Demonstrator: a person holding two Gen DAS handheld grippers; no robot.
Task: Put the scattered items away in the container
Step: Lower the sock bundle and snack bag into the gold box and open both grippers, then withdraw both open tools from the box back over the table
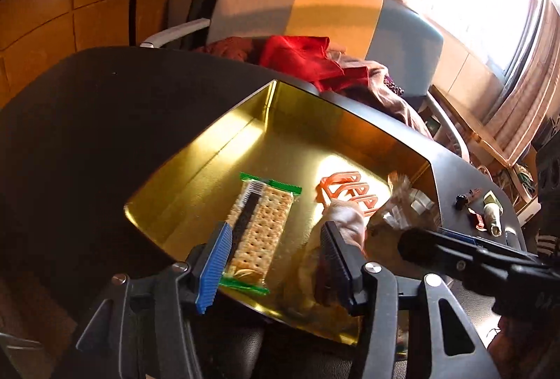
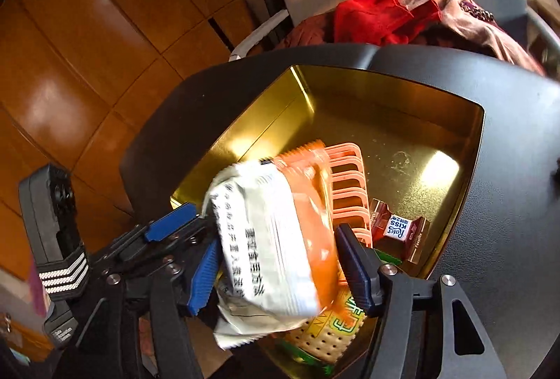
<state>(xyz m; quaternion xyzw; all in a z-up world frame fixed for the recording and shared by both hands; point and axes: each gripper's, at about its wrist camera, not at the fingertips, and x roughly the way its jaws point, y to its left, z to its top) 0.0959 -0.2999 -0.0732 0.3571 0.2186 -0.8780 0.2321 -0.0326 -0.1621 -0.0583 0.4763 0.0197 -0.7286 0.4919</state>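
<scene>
Over gold tin (image 2: 469, 169): right gripper (image 2: 280, 268) clamps snack packet (image 2: 276, 239), covering pink rack (image 2: 350, 183); left gripper (image 1: 276, 260) wide open, empty.

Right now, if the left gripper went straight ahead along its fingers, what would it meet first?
Most likely the cracker packet lying on the gold tin's floor: it sits directly between the left gripper's open fingers. Depth is unclear, but nothing else shows in that line.

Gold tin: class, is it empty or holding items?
Holding items: gold tin contains a cracker pack and orange rack.
</scene>
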